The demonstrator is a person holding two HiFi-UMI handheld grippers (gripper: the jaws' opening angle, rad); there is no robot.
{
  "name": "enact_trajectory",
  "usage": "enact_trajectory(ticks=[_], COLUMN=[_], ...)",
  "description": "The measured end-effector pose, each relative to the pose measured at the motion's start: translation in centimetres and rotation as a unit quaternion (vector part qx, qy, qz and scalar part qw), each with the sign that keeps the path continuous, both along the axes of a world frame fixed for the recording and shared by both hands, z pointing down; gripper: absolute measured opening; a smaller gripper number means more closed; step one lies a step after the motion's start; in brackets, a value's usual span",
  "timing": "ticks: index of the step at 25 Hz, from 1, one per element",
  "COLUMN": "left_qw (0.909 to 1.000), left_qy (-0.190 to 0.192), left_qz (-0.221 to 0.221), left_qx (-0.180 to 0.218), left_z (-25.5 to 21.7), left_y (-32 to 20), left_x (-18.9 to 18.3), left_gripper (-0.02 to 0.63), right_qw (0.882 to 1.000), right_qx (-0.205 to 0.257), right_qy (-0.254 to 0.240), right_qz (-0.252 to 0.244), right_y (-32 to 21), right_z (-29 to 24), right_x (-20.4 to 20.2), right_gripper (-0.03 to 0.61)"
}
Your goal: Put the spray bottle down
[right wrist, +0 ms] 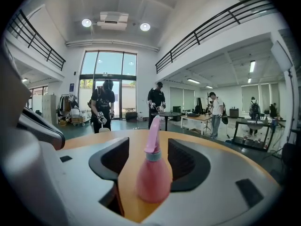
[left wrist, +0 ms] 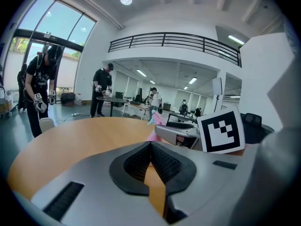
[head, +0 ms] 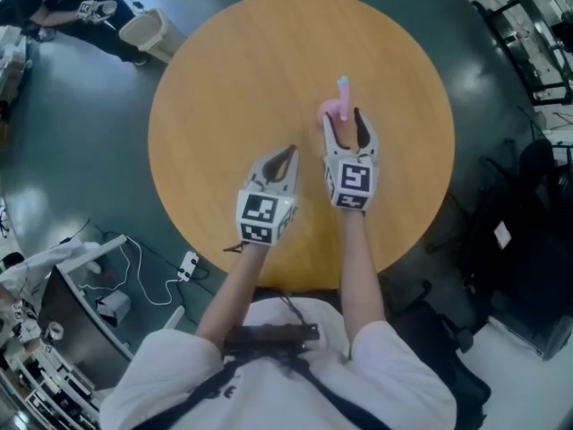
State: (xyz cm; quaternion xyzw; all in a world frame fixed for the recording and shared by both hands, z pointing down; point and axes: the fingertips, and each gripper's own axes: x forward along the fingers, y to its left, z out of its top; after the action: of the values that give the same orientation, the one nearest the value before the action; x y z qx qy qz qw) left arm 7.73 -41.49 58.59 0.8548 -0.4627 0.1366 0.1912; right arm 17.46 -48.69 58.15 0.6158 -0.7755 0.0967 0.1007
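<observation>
A pink spray bottle (head: 337,107) with a pale blue collar stands upright on the round wooden table (head: 242,79). My right gripper (head: 344,120) is open, one jaw on each side of the bottle. In the right gripper view the bottle (right wrist: 154,175) stands between the dark pads (right wrist: 184,160), with a gap showing at its left side. My left gripper (head: 287,152) hovers over the table to the left of the right one, shut with nothing in it. The left gripper view shows its jaws (left wrist: 151,146) meeting, and the bottle's pink (left wrist: 154,134) beside the right gripper's marker cube (left wrist: 221,132).
Dark green floor surrounds the table. A white bin (head: 148,30) stands beyond its far left edge. Cables and a power strip (head: 186,265) lie at the near left, and black chairs (head: 524,240) at the right. People (right wrist: 105,103) stand at other tables far off.
</observation>
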Motion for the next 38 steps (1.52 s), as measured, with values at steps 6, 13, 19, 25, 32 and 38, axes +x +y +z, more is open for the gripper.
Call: enact_trajectory(ticks=[6, 13, 19, 25, 32, 38], left_qw=[0.9997, 0.9979, 0.9950, 0.9906, 0.9826, 0.9798], left_qy=[0.008, 0.022, 0.026, 0.036, 0.044, 0.027], left_qz=[0.008, 0.012, 0.017, 0.017, 0.024, 0.026], left_qx=[0.024, 0.059, 0.095, 0.131, 0.179, 0.196], left_z=[-2.4, -5.6, -8.5, -11.8, -16.1, -17.9], left_y=[2.1, 5.3, 8.7, 11.0, 14.8, 17.3], left_x=[-0.2, -1.3, -2.1, -3.1, -3.9, -4.3], left_gripper=[0.011, 0.012, 0.011, 0.011, 0.011, 0.011], right_qw=[1.000, 0.999, 0.999, 0.997, 0.995, 0.993], right_qx=[-0.001, 0.011, 0.033, 0.069, 0.091, 0.120], right_qy=[-0.005, -0.013, -0.016, -0.015, -0.039, -0.008], right_qz=[0.028, 0.039, 0.027, -0.011, -0.016, -0.018], right_y=[4.2, 9.8, 15.0, 18.9, 23.4, 26.2], right_z=[-1.3, -4.3, -8.1, -12.2, -16.6, -19.7], right_x=[1.0, 0.5, -0.9, -4.3, -6.1, -7.4], right_gripper=[0.270, 0.147, 0.051, 0.015, 0.014, 0.012])
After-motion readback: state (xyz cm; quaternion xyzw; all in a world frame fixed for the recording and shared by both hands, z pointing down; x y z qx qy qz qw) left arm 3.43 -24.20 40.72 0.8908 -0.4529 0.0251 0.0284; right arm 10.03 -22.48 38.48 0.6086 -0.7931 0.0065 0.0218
